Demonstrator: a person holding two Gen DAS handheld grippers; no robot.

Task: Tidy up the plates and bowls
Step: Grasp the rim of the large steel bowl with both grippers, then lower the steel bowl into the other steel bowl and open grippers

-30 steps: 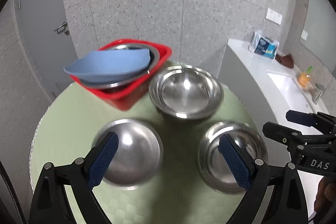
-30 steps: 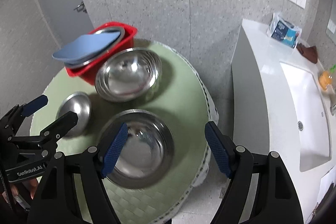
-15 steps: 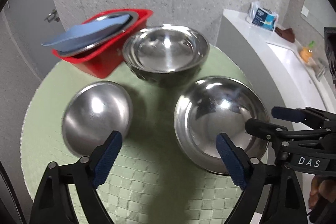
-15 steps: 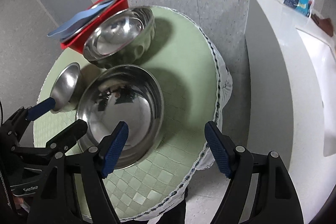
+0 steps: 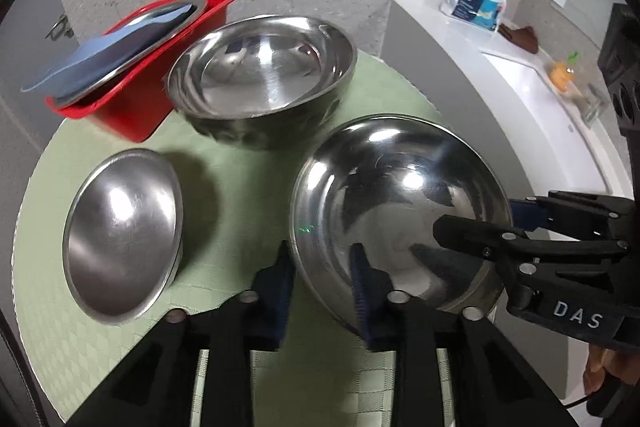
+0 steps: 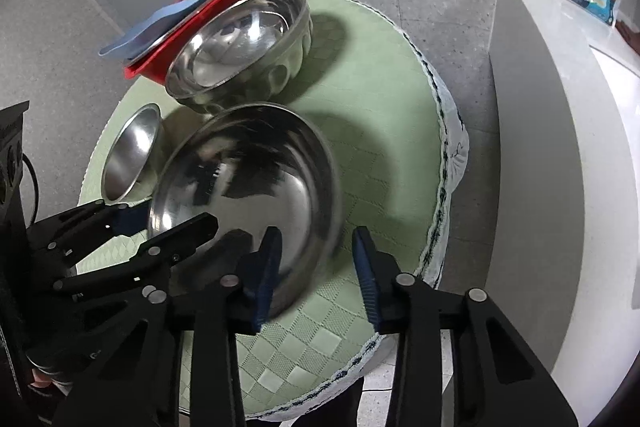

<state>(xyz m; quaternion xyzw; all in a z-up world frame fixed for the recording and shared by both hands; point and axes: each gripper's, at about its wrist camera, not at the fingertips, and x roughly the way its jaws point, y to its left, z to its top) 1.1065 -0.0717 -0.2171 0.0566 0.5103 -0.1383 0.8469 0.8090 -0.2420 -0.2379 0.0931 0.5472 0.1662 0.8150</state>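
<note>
A wide steel bowl point(image 5: 400, 211) point(image 6: 248, 183) sits at the near right of the round green table point(image 5: 224, 163). My left gripper point(image 5: 322, 283) straddles its near-left rim, one finger inside and one outside, jaws narrowed but with a gap. My right gripper point(image 6: 316, 267) straddles its right rim the same way, and it also shows in the left wrist view point(image 5: 480, 219). A deep steel bowl point(image 5: 260, 75) stands behind. A small steel bowl point(image 5: 120, 235) sits at the left. A red bin point(image 5: 132, 83) holds a blue plate point(image 5: 108, 47) and steel plates.
A white counter point(image 5: 520, 99) with a sink stands to the right, carrying a tissue pack point(image 5: 474, 3) and an orange bottle point(image 5: 560, 75). A grey speckled wall and a door are behind the table. The table edge point(image 6: 440, 155) drops off at the right.
Both grippers have moved down and in onto the wide steel bowl's rim, and both jaws have narrowed around it from wide open.
</note>
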